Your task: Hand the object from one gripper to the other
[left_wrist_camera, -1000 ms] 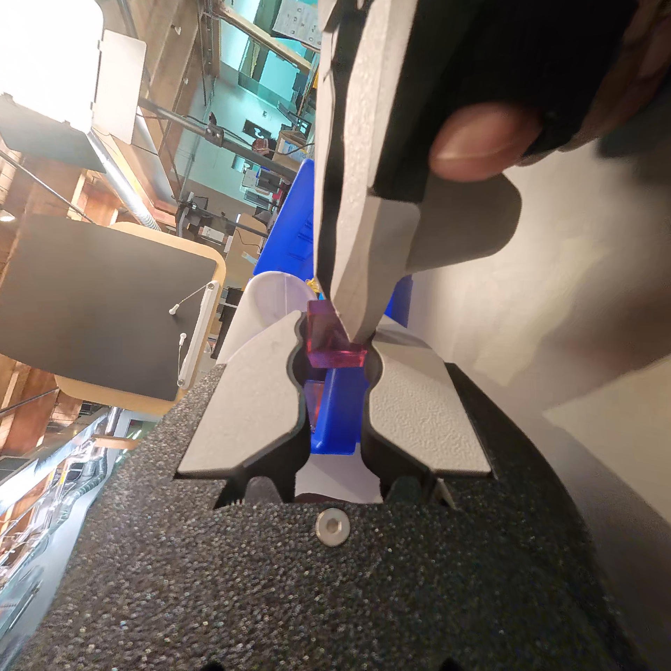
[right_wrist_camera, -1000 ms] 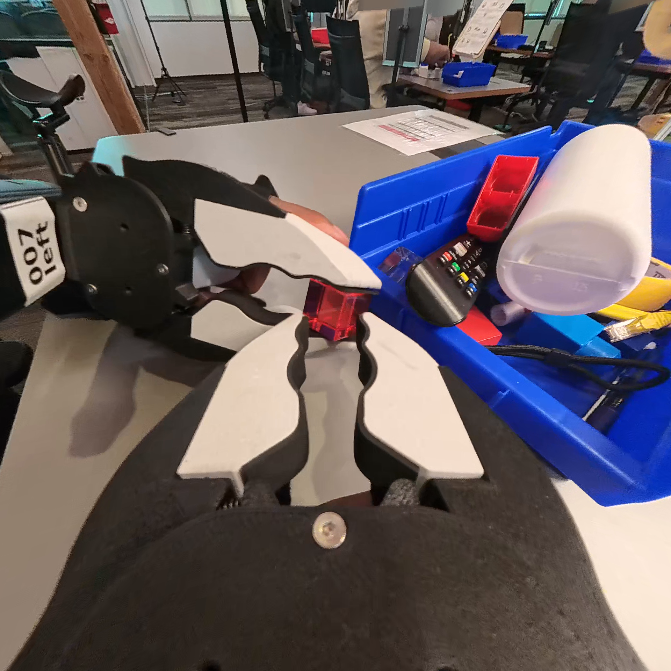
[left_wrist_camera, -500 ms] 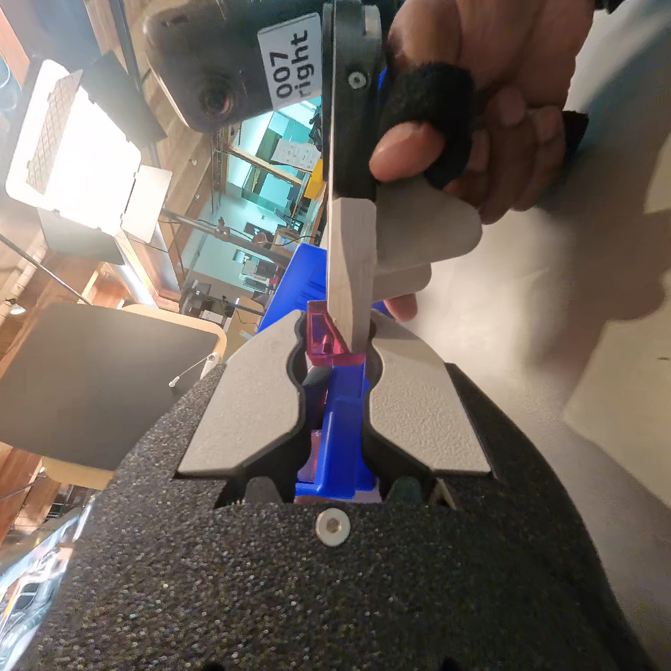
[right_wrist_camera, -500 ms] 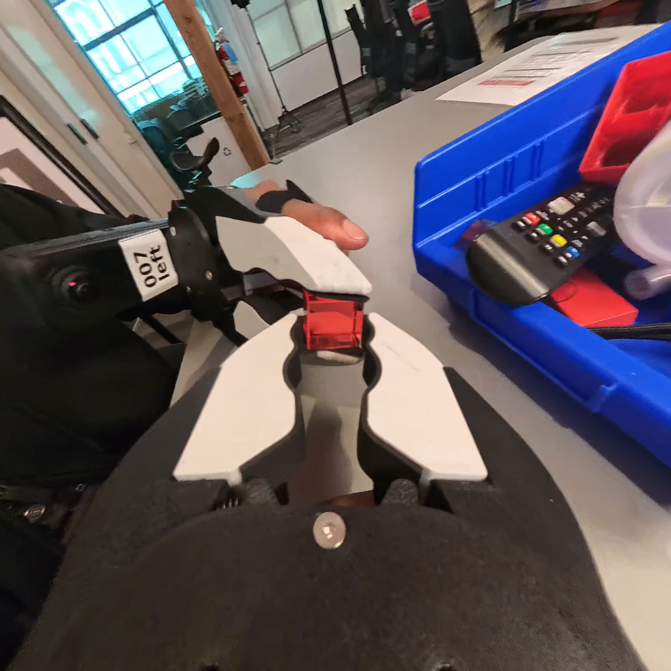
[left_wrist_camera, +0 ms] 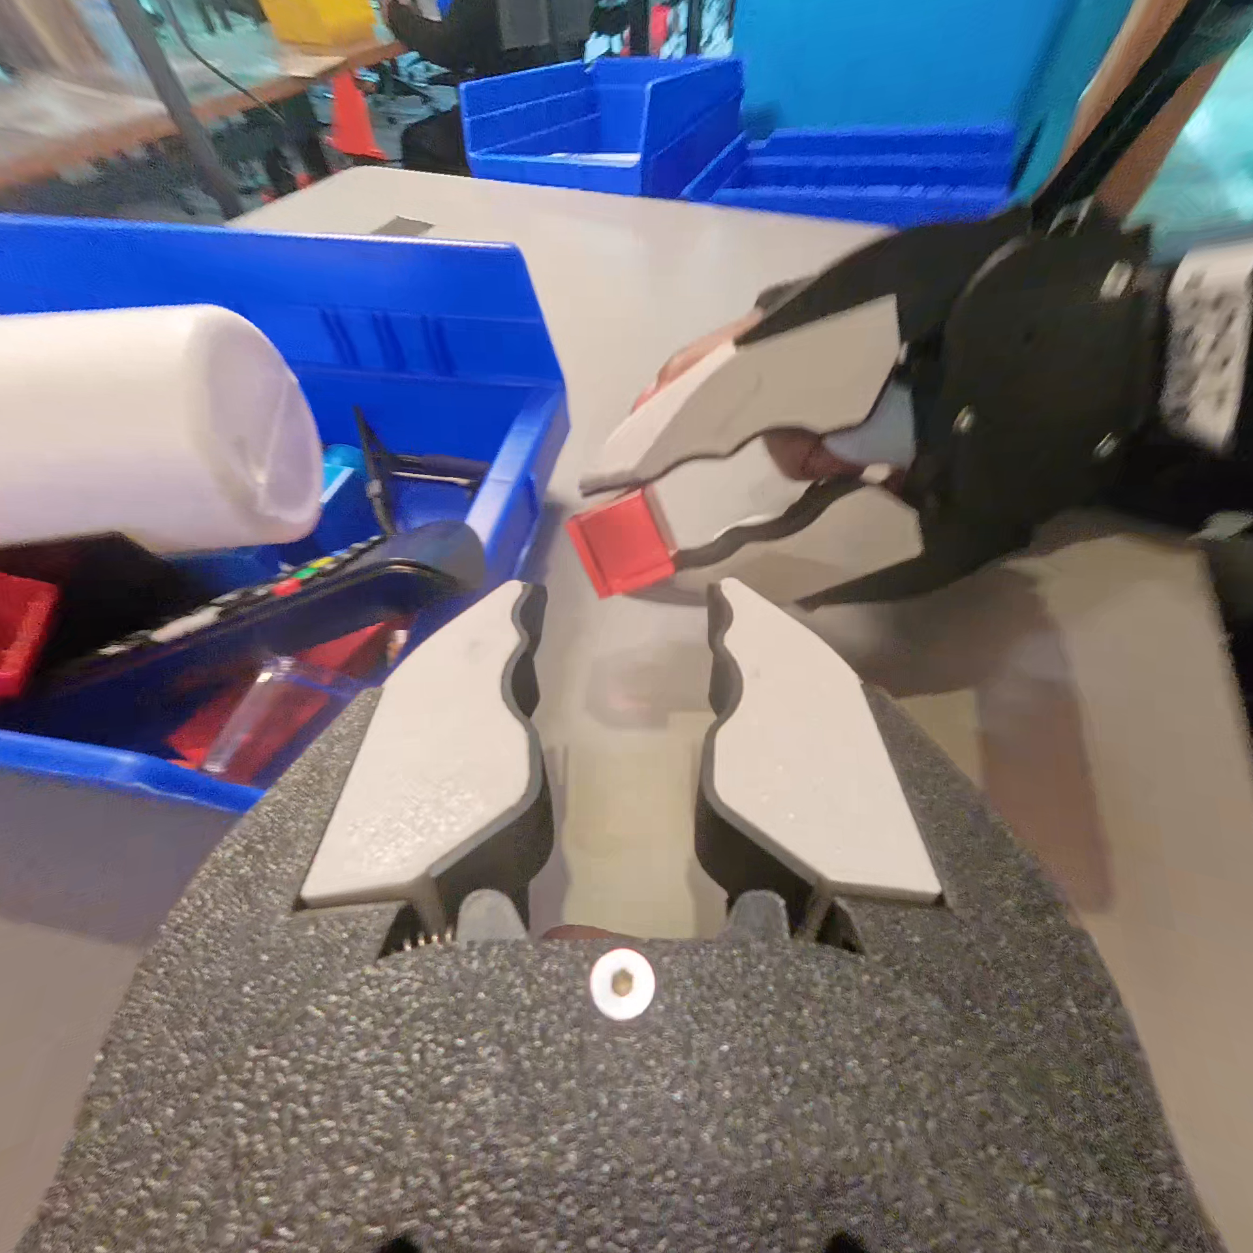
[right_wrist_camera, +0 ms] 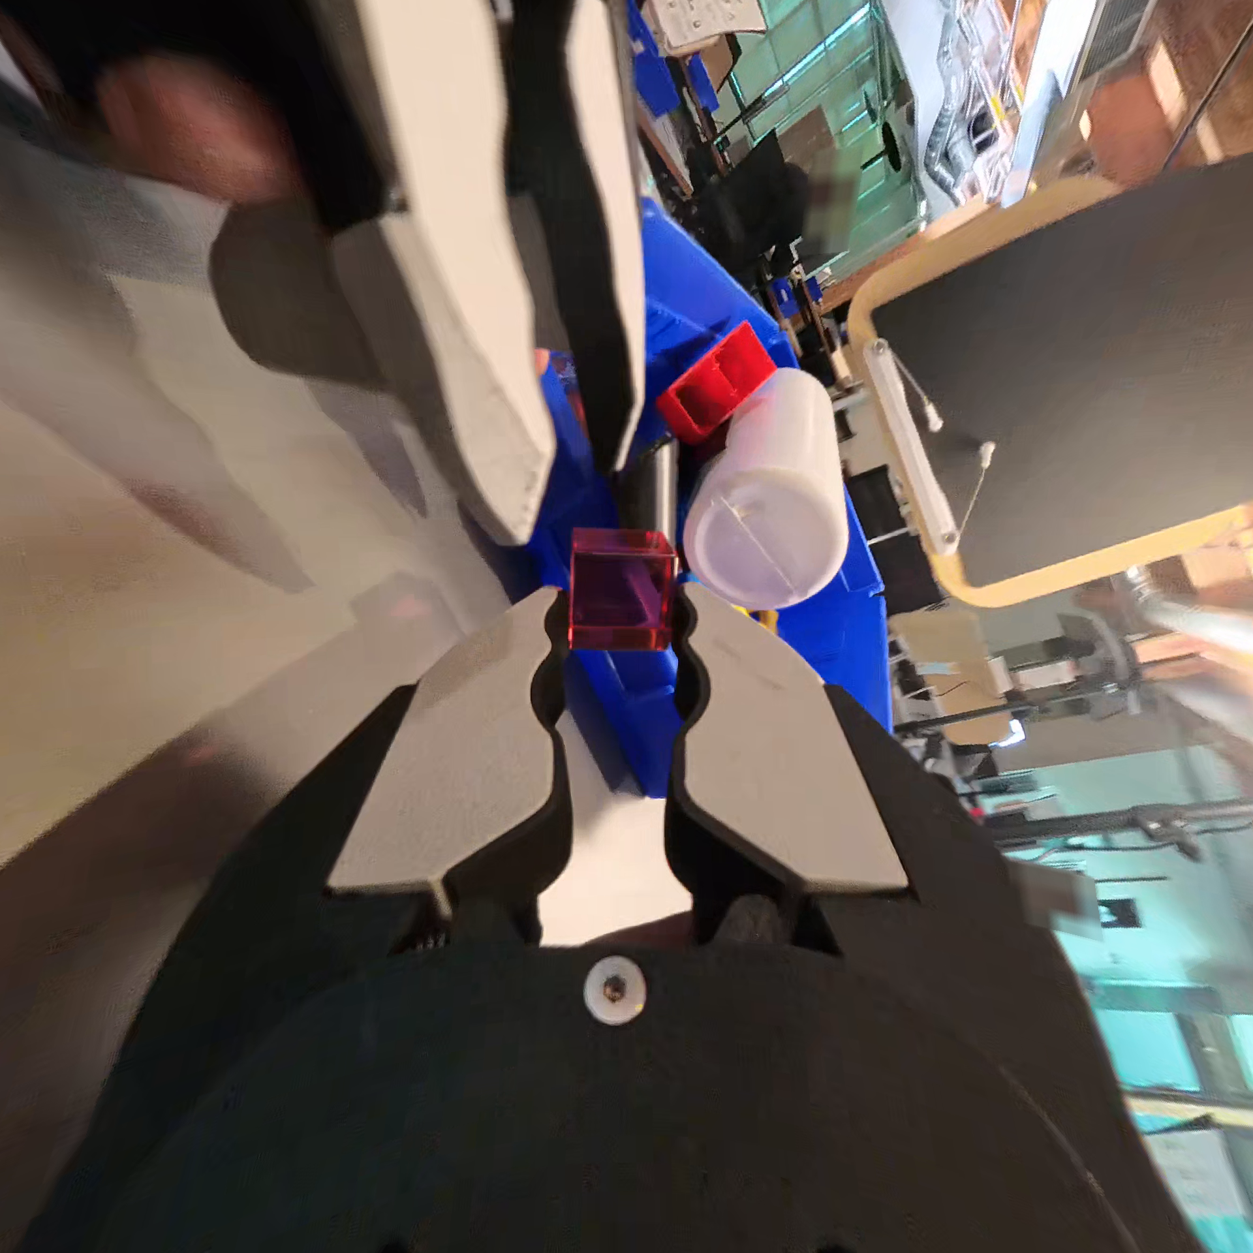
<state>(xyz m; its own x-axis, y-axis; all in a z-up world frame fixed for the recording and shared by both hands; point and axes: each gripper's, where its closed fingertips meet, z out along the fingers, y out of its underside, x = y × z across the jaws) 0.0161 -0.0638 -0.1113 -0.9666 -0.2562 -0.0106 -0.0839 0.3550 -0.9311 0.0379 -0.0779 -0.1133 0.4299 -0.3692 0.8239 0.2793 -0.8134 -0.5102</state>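
Small translucent red plastic cube (right_wrist_camera: 622,598), sharp square edges, slightly purple where the blue behind shows through it. It's pinched between the tips of my right gripper (right_wrist_camera: 620,600), one flat face against each fingertip, most of the cube sticking out past the tips. Seen from my left gripper (left_wrist_camera: 620,597), the same cube (left_wrist_camera: 620,546) reads as opaque red, tilted, hanging in the air above the grey tabletop (left_wrist_camera: 678,264).

Left gripper is spread wide with nothing between the fingers; cube sits just beyond its tips, not touching either one.

Hard to read: both views are motion-blurred. The right wrist view is rolled sideways, and the left gripper's fingers fill its upper left, cut off by the frame. The hand on the right gripper is mostly hidden behind its fingers in the left view.

Room: the blue plastic bin (left_wrist_camera: 407,291) is close on the left, its near corner just beside the cube. Inside lie a white plastic cylinder (left_wrist_camera: 149,420), a black remote control (left_wrist_camera: 271,597) and a small red open-topped box (right_wrist_camera: 715,383). Bare tabletop to the right and ahead; two more blue bins (left_wrist_camera: 610,115) are at the far edge, well apart.
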